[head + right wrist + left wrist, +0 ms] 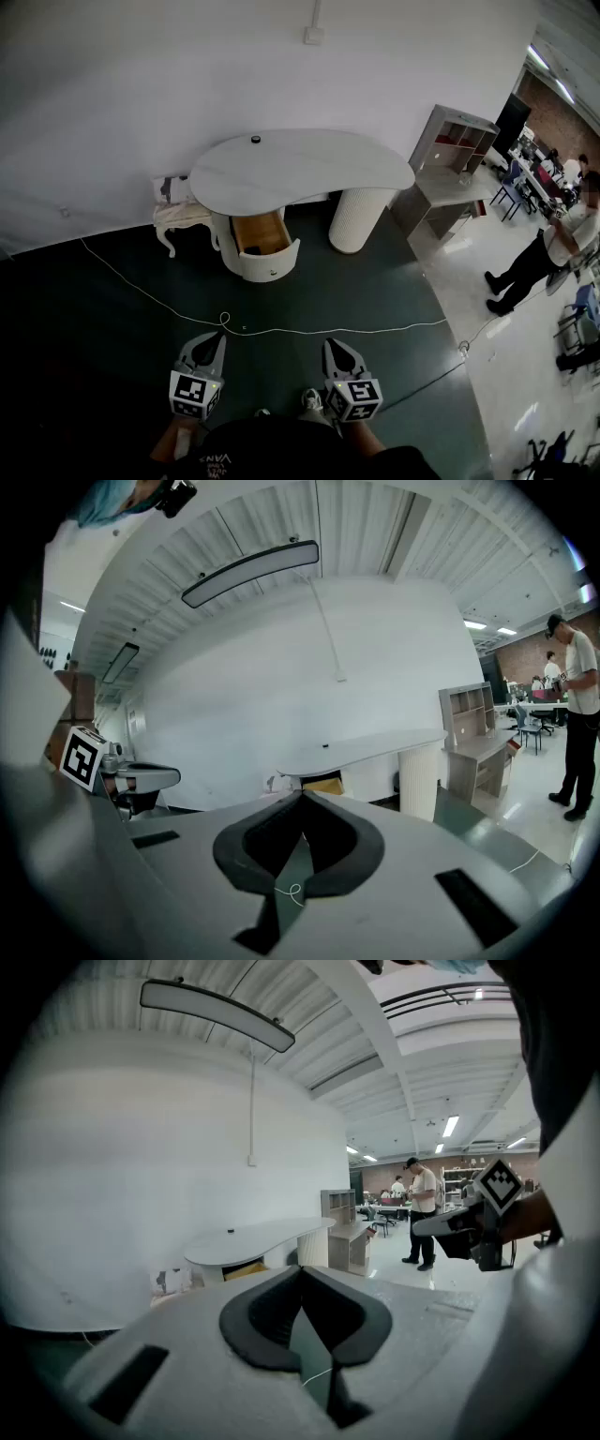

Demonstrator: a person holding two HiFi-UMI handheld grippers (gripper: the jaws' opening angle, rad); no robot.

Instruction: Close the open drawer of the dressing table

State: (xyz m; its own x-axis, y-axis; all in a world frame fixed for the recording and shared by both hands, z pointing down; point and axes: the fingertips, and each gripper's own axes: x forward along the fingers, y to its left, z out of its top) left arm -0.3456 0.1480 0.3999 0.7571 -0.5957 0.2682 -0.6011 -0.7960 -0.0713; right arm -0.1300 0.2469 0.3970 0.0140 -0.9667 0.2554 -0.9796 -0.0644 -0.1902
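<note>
Fingers (262, 1321) together on left gripper (216, 337), right gripper (335, 344); drawer (262, 234) interior only overhead

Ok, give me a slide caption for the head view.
Left hand-held gripper and right hand-held gripper shut, far from dressing table with drawer open.

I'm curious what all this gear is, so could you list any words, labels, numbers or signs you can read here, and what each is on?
Pale print on the person's dark top: too small and blurred to read.
Marker cube on the left gripper: black-and-white square pattern, no words.
Marker cube on the right gripper: same kind of pattern, no words.
Dressing table: no lettering visible.
</note>
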